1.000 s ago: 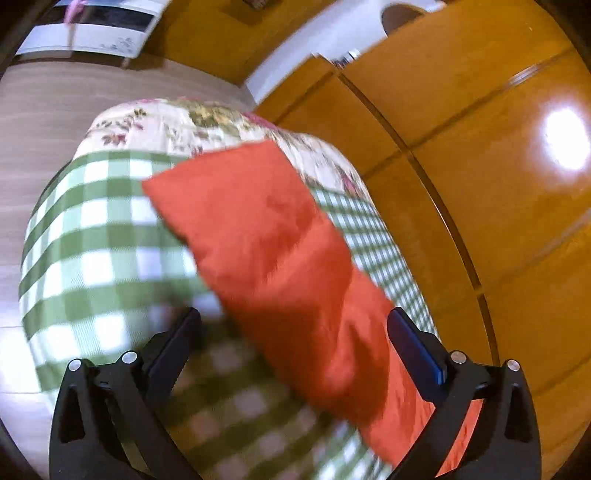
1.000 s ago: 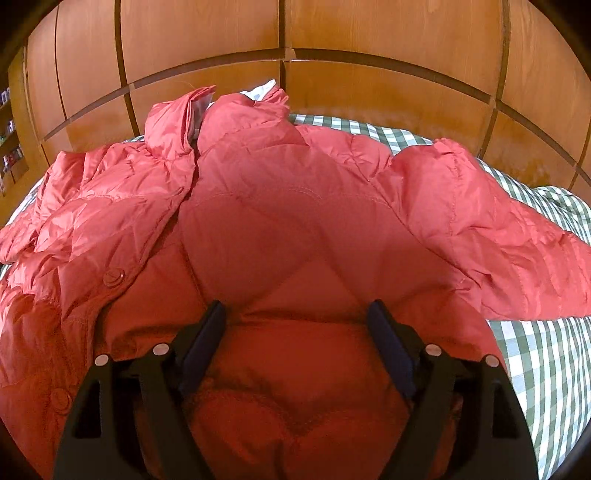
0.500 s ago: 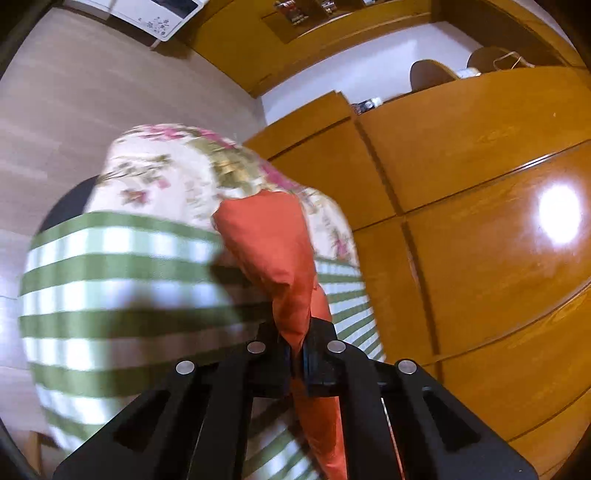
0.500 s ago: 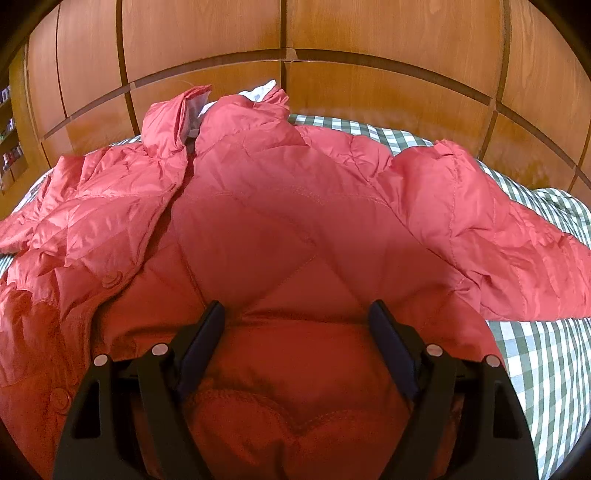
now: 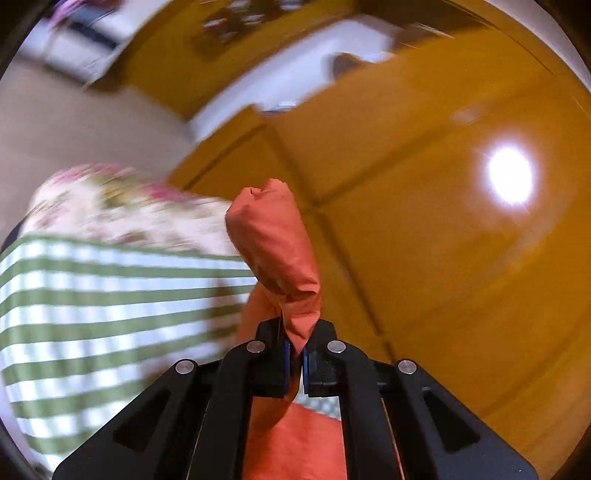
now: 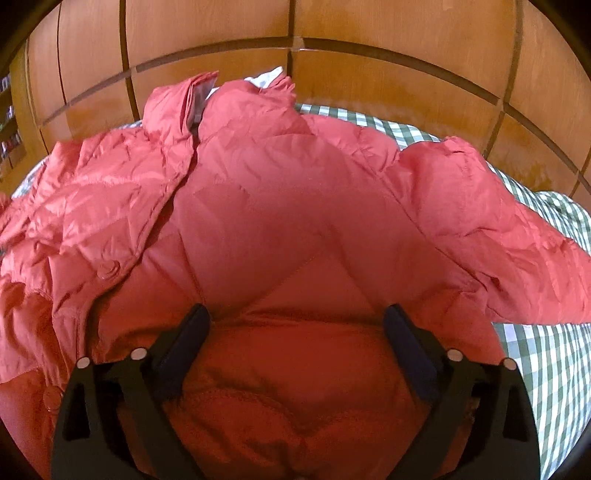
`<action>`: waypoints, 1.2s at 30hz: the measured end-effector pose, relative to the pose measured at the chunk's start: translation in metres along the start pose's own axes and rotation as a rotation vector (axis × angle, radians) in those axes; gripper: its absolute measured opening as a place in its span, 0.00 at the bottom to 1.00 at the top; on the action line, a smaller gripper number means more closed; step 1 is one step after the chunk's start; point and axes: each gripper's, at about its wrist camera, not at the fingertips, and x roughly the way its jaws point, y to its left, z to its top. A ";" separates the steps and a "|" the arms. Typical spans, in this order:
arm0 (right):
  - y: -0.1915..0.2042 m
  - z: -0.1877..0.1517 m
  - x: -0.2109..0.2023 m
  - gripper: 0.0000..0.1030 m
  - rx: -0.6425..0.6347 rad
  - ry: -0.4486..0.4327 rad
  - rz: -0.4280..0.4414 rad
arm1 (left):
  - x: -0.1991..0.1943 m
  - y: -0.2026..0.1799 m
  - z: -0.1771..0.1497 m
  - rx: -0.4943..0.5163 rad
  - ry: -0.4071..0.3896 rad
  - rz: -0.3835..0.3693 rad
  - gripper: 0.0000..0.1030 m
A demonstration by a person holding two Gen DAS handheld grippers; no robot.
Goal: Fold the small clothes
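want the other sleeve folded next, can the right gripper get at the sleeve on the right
Probably yes: the right gripper, jaws opening with nothing pinched, hovers over the jacket, and the sleeve lies uncovered beside it.

My black left gripper (image 5: 294, 363) has blue pads — the sleeve (image 5: 273, 243) pinched there is orange-red. Left of it lies a green-and-white checked cloth (image 5: 110, 295), a pink floral cloth (image 5: 110, 206) beyond. Under my right gripper (image 6: 295, 343) — a coral-red quilted jacket (image 6: 295, 206); amber wood panels (image 6: 369, 26) behind.
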 end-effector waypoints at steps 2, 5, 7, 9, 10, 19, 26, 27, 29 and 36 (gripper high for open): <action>-0.001 -0.001 0.001 0.98 0.006 0.005 0.005 | 0.003 -0.049 -0.013 0.112 0.016 -0.081 0.03; -0.001 -0.001 0.001 0.98 0.007 0.006 0.006 | 0.008 -0.104 -0.043 0.245 0.060 -0.166 0.03; 0.000 -0.001 0.001 0.98 0.007 0.005 0.007 | 0.017 -0.139 -0.070 0.336 0.106 -0.200 0.03; 0.000 -0.002 0.001 0.98 0.009 0.001 0.008 | 0.027 -0.169 -0.104 0.414 0.167 -0.232 0.03; -0.001 -0.003 0.000 0.98 0.010 -0.001 0.009 | 0.030 -0.180 -0.122 0.448 0.200 -0.243 0.03; 0.000 -0.002 0.001 0.98 0.018 -0.004 0.016 | 0.058 -0.225 -0.279 0.751 0.499 -0.323 0.03; 0.000 -0.002 0.001 0.98 0.022 -0.004 0.021 | 0.065 -0.213 -0.389 1.024 0.693 -0.350 0.03; 0.000 -0.002 0.001 0.98 0.022 -0.004 0.021 | 0.068 -0.207 -0.400 1.049 0.713 -0.340 0.03; 0.000 -0.002 0.001 0.98 0.022 -0.003 0.022 | 0.074 -0.198 -0.406 1.064 0.751 -0.339 0.03; 0.000 -0.002 0.001 0.98 0.021 -0.004 0.022 | 0.075 -0.184 -0.399 0.995 0.859 -0.382 0.65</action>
